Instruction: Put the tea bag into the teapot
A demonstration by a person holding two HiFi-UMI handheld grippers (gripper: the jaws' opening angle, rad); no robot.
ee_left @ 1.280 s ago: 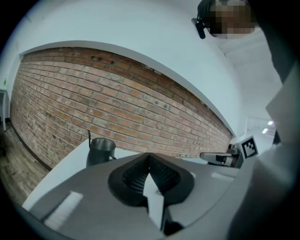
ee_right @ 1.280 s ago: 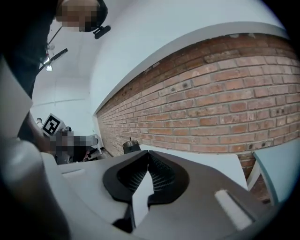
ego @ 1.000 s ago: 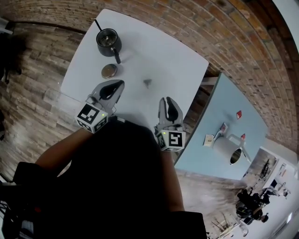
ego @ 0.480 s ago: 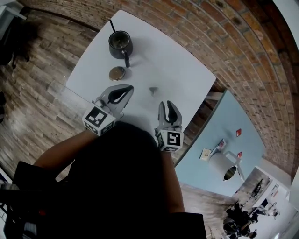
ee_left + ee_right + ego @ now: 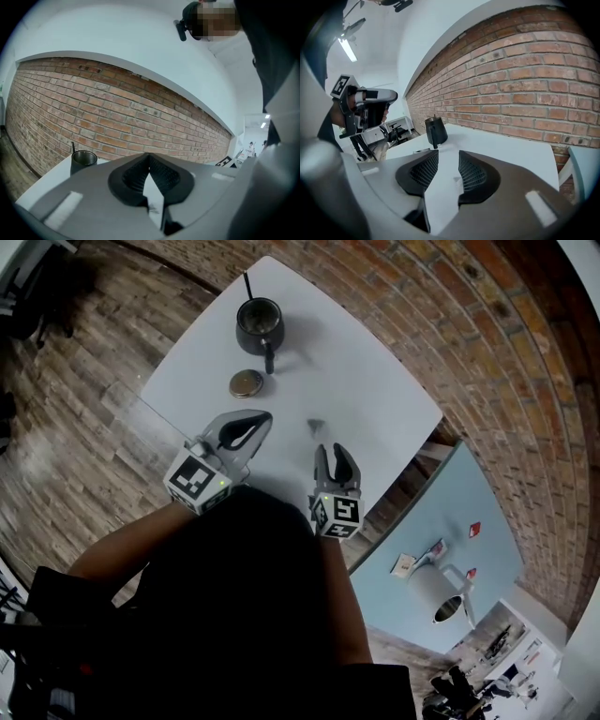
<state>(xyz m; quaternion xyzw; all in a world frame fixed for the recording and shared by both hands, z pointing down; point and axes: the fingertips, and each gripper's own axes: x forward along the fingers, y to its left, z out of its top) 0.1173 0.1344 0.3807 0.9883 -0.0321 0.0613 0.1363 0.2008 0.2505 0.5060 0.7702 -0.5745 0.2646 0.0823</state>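
The right gripper [image 5: 336,454] has its fingers apart with nothing between them, only bare white counter [image 5: 375,399] showing through the gap. The left gripper [image 5: 265,416] has its fingers brought together at the tips and is empty too.

The tea bag [image 5: 317,425] lies on the counter just ahead of the right fingers, a touch off to their left, and is not touching them. It is to the right of the left fingertips and apart from them. The teapot [image 5: 260,322] stands open well beyond the tips of both pairs of fingers. Its lid [image 5: 247,382] lies flat on the counter between the teapot and the left fingers.

The tea bag looks like a small grey pyramid, so it is likely very light, soft and easy to crush. It would probably skid on the smooth counter if one finger nudged it before the other. The best hold seems to be its raised peak, or a string if it has one, though none can be made out. The right fingers would need to come down either side and close gently, just enough to lift it without tearing it. Being so light, it may swing or cling to a pad on release, so it should be let go low over the teapot's mouth.
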